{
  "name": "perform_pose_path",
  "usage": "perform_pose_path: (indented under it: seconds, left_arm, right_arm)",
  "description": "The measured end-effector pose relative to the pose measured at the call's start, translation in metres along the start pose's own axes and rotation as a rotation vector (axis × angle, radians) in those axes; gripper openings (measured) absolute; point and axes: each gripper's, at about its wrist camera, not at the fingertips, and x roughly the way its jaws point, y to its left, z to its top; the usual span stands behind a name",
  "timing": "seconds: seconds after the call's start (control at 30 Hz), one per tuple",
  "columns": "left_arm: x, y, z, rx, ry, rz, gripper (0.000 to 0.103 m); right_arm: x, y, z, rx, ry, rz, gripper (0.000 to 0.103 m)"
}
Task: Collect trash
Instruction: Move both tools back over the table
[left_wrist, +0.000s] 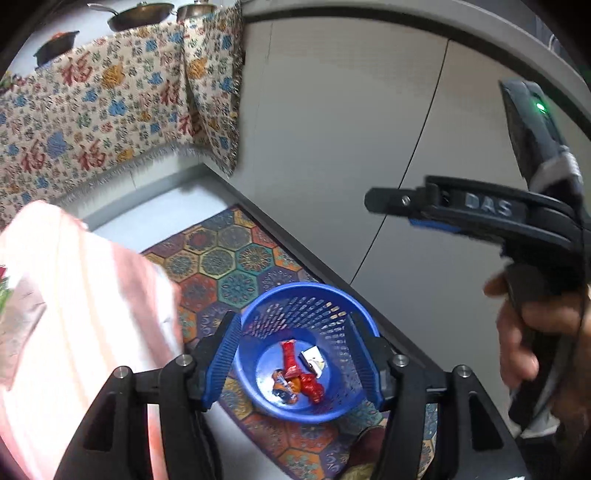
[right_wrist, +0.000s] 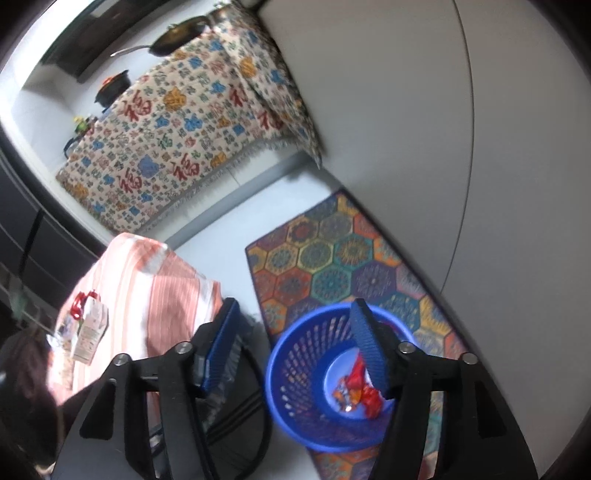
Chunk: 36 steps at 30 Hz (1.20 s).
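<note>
Risk 1: more trash remains on the striped cloth surface (right_wrist: 147, 295) at the left, where a pale packet (right_wrist: 88, 328) with a red piece beside it lies. If this is trash, it has not yet been collected, and treating the job as finished would leave it behind. Whether it is trash cannot be told from these views.

Risk 2: the blue basket (left_wrist: 258, 317) stands on the patterned mat (left_wrist: 236, 266), close below both tools. A low sweep toward the left could clip its rim and tip it, spilling the contents onto the floor.

Risk 3: the two tools work close together. The right gripper's body crosses the left wrist view at far right, so a careless crossing motion could knock one against the other.

Gripper state: the left gripper (left_wrist: 295, 362) is spread, with nothing between its pads. The right gripper (right_wrist: 295, 354) is also spread and carries nothing.

Position of the task's thing: the red wrapper (left_wrist: 303, 373), an orange-and-blue wrapper (left_wrist: 284, 386) and a small white piece (left_wrist: 312, 360) lie on the basket floor. They sit directly below the left gripper, well apart from its pads. In the right wrist view the basket lies under the right finger only, offset to the right of the gripper's centre.
</note>
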Motion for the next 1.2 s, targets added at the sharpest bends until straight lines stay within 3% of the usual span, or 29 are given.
perform_pose_path:
  seconds: [0.17,0.33,0.63,0.8,0.93,1.07,1.2]
  left_arm:
    - [-0.042,0.02,-0.022,-0.032,-0.009,0.046,0.06]
    - [-0.089,0.064,-0.05,-0.097,-0.029,0.129,0.06]
    - [-0.166,0.162,-0.124,-0.241,-0.036,0.309,0.06]
    - [-0.196,0.216,-0.174,-0.342,-0.023,0.399,0.06]
    - [-0.211,0.247,-0.205,-0.393,-0.008,0.432,0.06]
    - [-0.216,0.26,-0.222,-0.416,0.005,0.425,0.06]
    - [-0.214,0.26,-0.222,-0.385,-0.001,0.409,0.07]
  right_arm:
    - [-0.019,0.038,-0.007,-0.132,-0.077,-0.064,0.081]
    - [-0.028,0.086,-0.025,-0.248,-0.108,-0.067,0.091]
    - [-0.036,0.191,-0.078,-0.439,-0.159,0.066,0.095]
    - [-0.028,0.257,-0.132,-0.58,-0.123,0.174,0.095]
    - [-0.01,0.304,-0.178,-0.733,-0.043,0.24,0.095]
    - [0.01,0.329,-0.213,-0.863,0.017,0.235,0.095]
    - [0.021,0.334,-0.227,-0.887,0.065,0.222,0.095]
